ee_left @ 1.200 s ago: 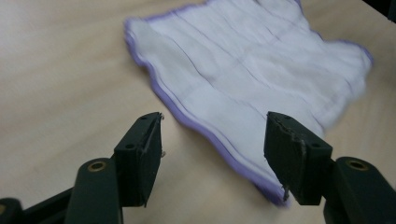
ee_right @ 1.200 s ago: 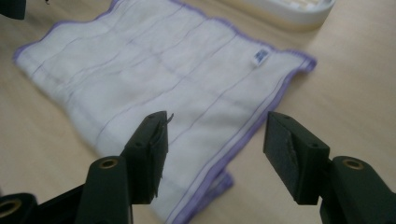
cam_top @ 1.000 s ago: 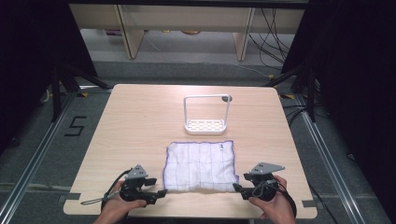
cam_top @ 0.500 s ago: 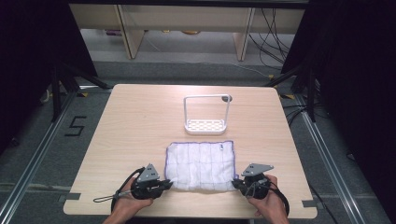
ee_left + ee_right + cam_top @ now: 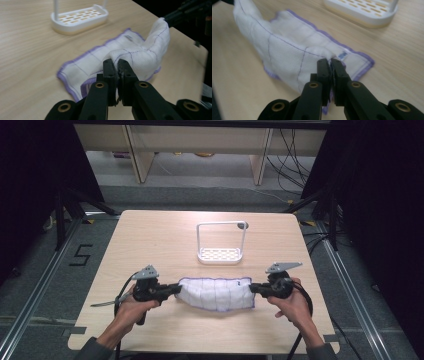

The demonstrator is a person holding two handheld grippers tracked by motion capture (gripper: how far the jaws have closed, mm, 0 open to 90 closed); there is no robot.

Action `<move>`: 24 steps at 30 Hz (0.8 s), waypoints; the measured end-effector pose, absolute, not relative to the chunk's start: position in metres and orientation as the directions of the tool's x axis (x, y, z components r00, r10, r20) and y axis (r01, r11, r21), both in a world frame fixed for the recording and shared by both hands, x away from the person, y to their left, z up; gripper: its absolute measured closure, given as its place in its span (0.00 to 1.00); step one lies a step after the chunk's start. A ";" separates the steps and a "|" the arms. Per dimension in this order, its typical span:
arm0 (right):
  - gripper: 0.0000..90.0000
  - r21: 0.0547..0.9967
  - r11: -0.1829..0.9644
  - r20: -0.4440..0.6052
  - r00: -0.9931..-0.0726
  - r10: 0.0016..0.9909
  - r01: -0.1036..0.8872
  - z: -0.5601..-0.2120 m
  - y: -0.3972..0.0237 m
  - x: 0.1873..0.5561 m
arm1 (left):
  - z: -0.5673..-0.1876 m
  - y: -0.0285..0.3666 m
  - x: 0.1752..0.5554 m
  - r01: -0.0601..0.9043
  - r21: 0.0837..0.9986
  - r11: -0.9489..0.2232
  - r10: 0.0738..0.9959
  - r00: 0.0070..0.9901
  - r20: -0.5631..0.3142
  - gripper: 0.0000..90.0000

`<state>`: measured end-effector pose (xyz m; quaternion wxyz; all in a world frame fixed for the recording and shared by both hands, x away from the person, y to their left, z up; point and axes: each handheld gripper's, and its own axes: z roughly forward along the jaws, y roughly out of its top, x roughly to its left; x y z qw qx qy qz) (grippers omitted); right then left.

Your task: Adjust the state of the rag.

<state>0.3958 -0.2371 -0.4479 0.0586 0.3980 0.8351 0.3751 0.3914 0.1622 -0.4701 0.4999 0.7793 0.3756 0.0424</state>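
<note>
A white cloth with purple edging point(image 5: 216, 292) lies on the near middle of the wooden table point(image 5: 150, 240), partly folded over itself. My left gripper point(image 5: 176, 288) is shut on its left near corner, and the lifted fabric point(image 5: 135, 53) rises from the jaws. My right gripper point(image 5: 252, 287) is shut on the right near corner, the cloth point(image 5: 287, 50) draping away from its jaws. Both corners are raised off the table and carried toward the far edge. In the left gripper view, the other gripper point(image 5: 175, 16) holds the far corner.
A white slotted rack with a tall handle loop point(image 5: 220, 254) stands just beyond the cloth, also seen as the rack point(image 5: 80, 18) and the rack point(image 5: 362, 10). Shelving legs and cables lie on the floor past the table's far edge.
Both grippers have lifted the cloth's near corners and moved forward, away from the person. The cloth, flat a second ago, is now folding over itself and looks narrower.
</note>
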 end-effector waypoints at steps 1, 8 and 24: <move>0.96 0.660 0.404 0.188 -0.659 0.728 0.634 -0.456 -0.236 0.406 | -0.476 0.160 0.398 0.566 0.798 -0.206 0.638 0.696 -0.328 0.93; 0.80 0.613 0.464 0.073 -0.630 0.773 0.640 -0.484 -0.226 0.428 | -0.496 0.153 0.410 0.586 0.757 -0.289 0.731 0.646 -0.221 0.62; 0.52 0.626 0.452 0.083 -0.631 0.771 0.635 -0.482 -0.231 0.362 | -0.501 0.147 0.363 0.564 0.759 -0.324 0.735 0.655 -0.173 0.44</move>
